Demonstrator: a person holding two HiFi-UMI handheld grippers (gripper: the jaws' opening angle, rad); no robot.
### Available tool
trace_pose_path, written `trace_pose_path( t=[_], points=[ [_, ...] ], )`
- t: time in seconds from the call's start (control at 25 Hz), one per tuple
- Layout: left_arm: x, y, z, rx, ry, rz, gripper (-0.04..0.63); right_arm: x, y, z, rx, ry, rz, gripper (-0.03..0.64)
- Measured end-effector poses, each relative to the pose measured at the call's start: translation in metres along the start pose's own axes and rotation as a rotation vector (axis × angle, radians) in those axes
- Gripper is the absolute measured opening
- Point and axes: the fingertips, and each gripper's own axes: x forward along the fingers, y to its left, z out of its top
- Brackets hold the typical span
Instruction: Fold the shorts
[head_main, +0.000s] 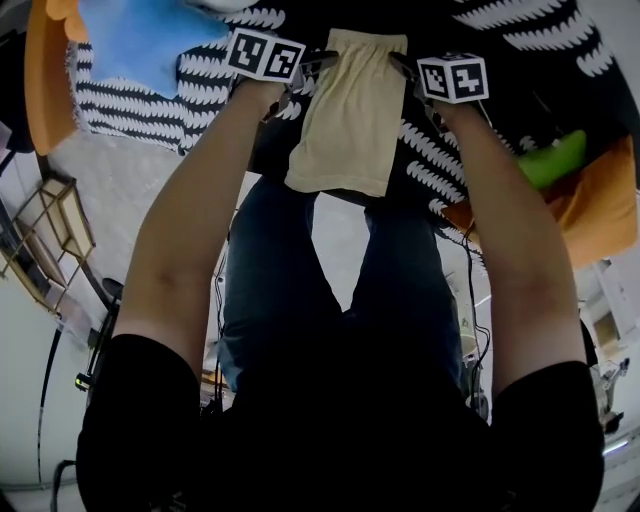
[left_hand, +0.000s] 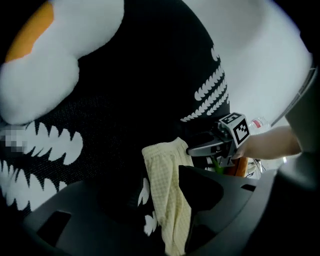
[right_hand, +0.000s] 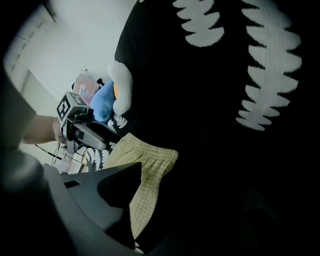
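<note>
Patterned blanket (head_main: 130, 100) under yellow shorts (head_main: 350, 110); left gripper (head_main: 316, 64), right gripper (head_main: 403, 66) — jaws spread apart.

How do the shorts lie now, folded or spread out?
Folded, it seems: the shorts lie as one narrow strip on the black blanket, no separate legs showing.

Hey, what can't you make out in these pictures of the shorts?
Right gripper: one jaw lost in shadow, right gripper view.
Shorts: right side behind a jaw, left gripper view.
Blue toy: cut off by top edge, head view.
Green object: partly behind the right forearm, head view; kind unclear.
</note>
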Motion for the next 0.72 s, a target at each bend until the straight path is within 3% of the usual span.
trace_pose_path(
  t=[0.24, 0.4, 0.56, 0.72],
  points=[
    [0.011, 0.028, 0.015, -0.154, -0.074, -0.041, 0.259, 0.025, 0.02, 0.003, 0.044, 0.024, 0.099, 0.265],
    [0.022, 0.037, 0.013, -0.21, -0.049, -0.041, 0.232, 0.032, 0.02, -0.004, 0.096, 0.042, 0.105, 0.252],
    [0.026, 0.035, 0.013, -0.175, 0.01, -0.044, 0.18, 0.034, 0.009, -0.005, 0.186, 0.068, 0.03, 0.181],
    [0.03, 0.02, 0.009, -0.075, 0.058, -0.086, 0.096, 0.034, 0.011, -0.005, 0.159, 0.073, -0.038, 0.188]
  ],
)
